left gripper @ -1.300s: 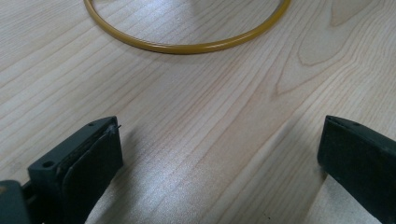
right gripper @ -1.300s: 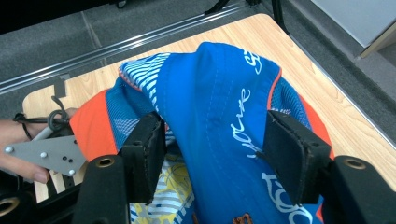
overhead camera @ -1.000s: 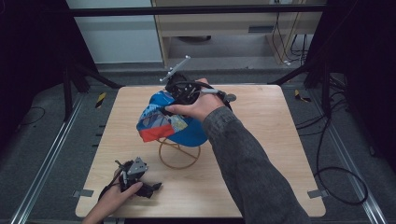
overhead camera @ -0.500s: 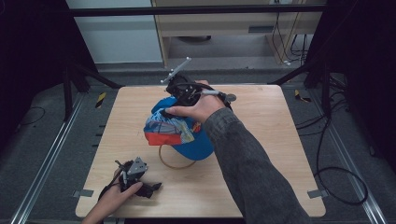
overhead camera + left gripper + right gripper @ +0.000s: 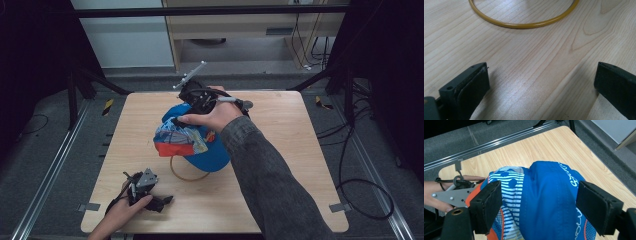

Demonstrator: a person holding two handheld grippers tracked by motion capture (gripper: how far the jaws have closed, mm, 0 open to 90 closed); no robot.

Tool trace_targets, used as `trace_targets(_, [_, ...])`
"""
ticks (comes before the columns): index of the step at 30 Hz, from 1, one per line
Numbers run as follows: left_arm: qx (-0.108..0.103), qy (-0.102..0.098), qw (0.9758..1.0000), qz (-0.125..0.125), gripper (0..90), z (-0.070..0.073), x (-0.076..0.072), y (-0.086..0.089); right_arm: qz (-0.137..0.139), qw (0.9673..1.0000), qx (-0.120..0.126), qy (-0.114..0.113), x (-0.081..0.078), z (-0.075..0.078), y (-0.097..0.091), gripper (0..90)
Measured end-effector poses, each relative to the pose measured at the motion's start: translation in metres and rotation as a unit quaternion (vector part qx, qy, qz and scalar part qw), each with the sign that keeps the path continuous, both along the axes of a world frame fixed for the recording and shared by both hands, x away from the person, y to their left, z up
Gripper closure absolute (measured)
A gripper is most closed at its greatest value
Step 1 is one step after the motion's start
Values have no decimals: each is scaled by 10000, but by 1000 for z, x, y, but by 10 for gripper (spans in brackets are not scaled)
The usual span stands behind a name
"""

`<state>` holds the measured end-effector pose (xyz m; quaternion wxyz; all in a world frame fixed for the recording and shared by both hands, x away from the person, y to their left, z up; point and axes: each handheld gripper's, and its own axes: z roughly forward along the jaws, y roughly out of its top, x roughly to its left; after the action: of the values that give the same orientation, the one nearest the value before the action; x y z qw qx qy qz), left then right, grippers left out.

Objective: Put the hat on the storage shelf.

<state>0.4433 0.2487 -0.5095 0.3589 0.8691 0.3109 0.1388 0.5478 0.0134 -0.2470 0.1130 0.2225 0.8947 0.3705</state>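
Observation:
A blue cap (image 5: 200, 145) with a striped, orange-edged brim sits over a yellow ring (image 5: 187, 175) in the middle of the wooden table (image 5: 310, 150). My right gripper (image 5: 192, 117) hovers at the cap's far side. In the right gripper view the cap (image 5: 544, 202) lies between and below the jaws of my right gripper (image 5: 539, 195), which have just been opening and stand wide, not pressing it. My left gripper (image 5: 165, 202) rests on the table near the front left corner. It is open in the left gripper view (image 5: 541, 77) with bare wood between the jaws, and the yellow ring (image 5: 524, 25) lies ahead.
Metal rails (image 5: 50, 170) run along both sides of the table. Cables (image 5: 360, 190) lie on the floor at the right. Black frame posts (image 5: 75, 85) and a cabinet (image 5: 240, 30) stand behind the table's far edge.
The cap has sunk lower over the yellow ring, now hiding most of it. The right hand stays above the cap. The left gripper has not moved.

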Motion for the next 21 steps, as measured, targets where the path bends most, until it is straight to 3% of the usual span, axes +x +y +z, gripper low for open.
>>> trace_targets(21, [4, 5, 10000, -9, 0, 0, 0, 0, -92, 9999, 101, -40, -10, -1, -17, 167])
